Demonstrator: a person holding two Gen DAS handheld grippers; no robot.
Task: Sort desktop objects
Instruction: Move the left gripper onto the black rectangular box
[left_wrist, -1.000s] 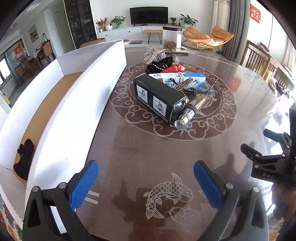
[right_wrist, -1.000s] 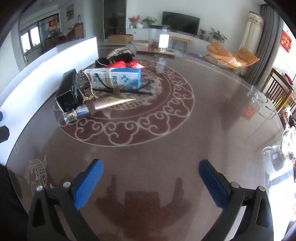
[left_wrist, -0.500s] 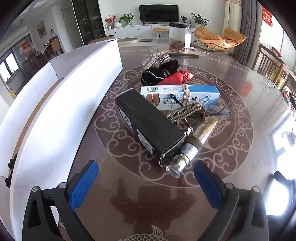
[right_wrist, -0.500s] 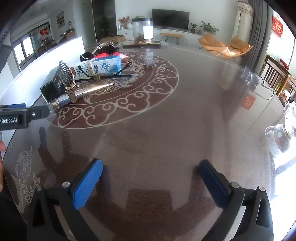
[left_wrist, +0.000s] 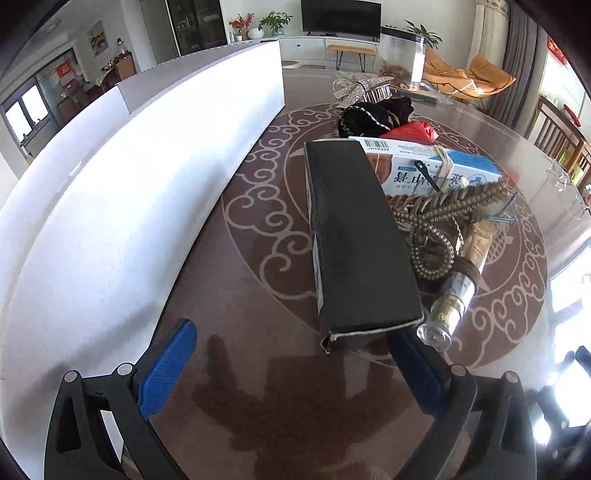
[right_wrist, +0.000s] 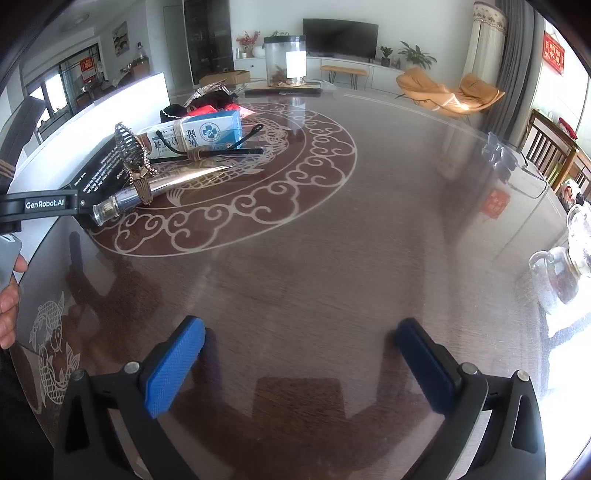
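The round dark-brown glossy bench (right_wrist: 388, 229), inlaid with pale cloud scrolls and fish, fills both views. Along its left side stands the long white cardboard box (left_wrist: 155, 155) with tall walls; its inside is hidden from here.

Near the middle of the bench lies a heap of desktop things. The largest is the long black rectangular carton (left_wrist: 356, 236), lying flat with its torn near end pointing toward the left tongs (left_wrist: 291, 373). Those tongs are spread wide, with the carton's near end just beyond the blue pads (left_wrist: 168, 369) and closer to the right-hand one. Behind the carton and touching it lies the blue and white printed carton (left_wrist: 436, 168), with a pair of thin black-framed glasses (right_wrist: 218, 147) leaning over it. To the carton's right rests the silvery-gold squeeze tube with a clear cap (left_wrist: 458, 288), its cap toward the camera, and a string of small olive-brown beads (left_wrist: 439, 221) is draped across the tube and against the black carton. Farther back sit a black fabric bundle (left_wrist: 373, 118), a small red packet (left_wrist: 410, 131) and a glittery silver hair clip (left_wrist: 364, 88), all close together.

The right tongs (right_wrist: 299, 365) are also spread wide, over bare bench well apart from the heap, holding nothing. At the left edge of the right wrist view the left tongs' black finger reaches to the black carton's end, with a person's fingers (right_wrist: 9, 295) below it.
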